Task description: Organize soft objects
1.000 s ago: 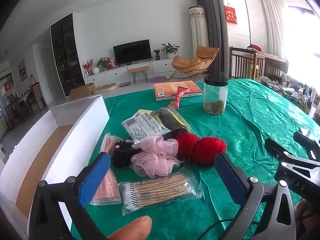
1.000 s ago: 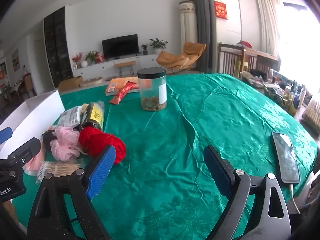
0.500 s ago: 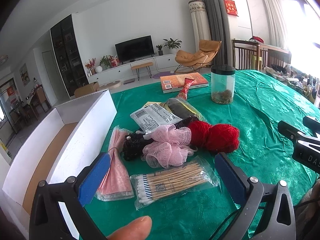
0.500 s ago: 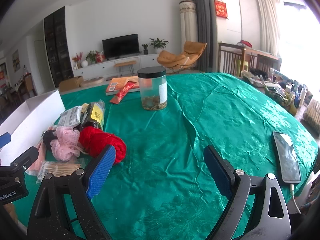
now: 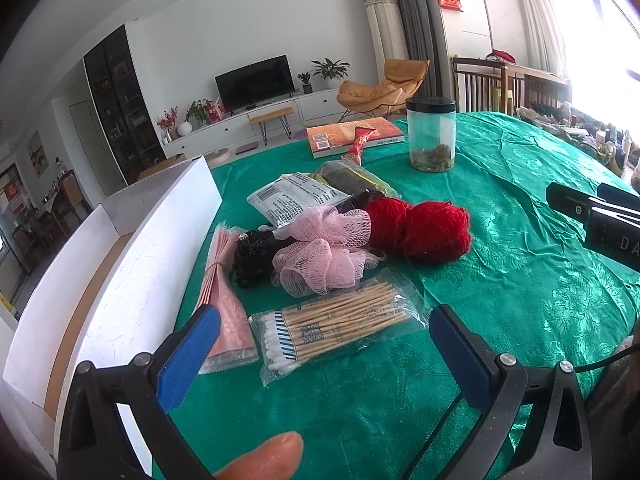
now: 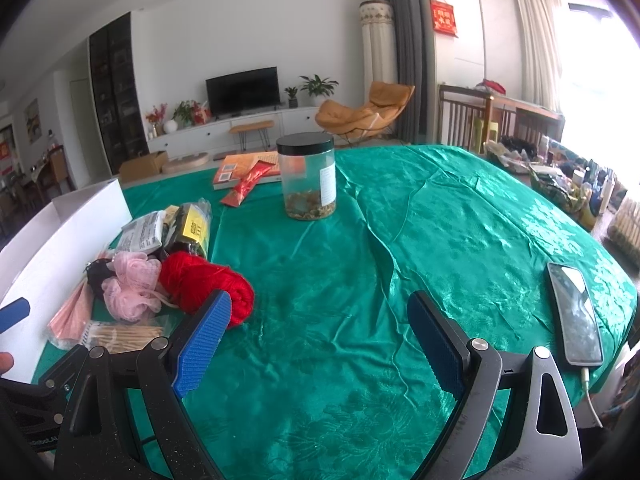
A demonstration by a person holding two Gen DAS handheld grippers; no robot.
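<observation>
Several soft things are bunched together at the middle of the left wrist view: a pink mesh pouf (image 5: 324,256) leaning on a black mesh one (image 5: 254,256), with two red yarn balls (image 5: 420,226) touching it on the right. My guess is they're heaped there so they can be picked off one by one into the white box (image 5: 132,280) running along the left edge, right beside the pile. Just below the poufs lies a bag of cotton swabs (image 5: 336,328), and a pink packet (image 5: 226,300) lies next to the box wall. The left gripper (image 5: 320,344) is spread wide with nothing between its pads, aimed down at the swab bag and poufs, so it looks like the approach. The right gripper (image 6: 320,344) is also spread and empty over bare green cloth on the bench (image 6: 400,240), probably just waiting out of the way.
</observation>
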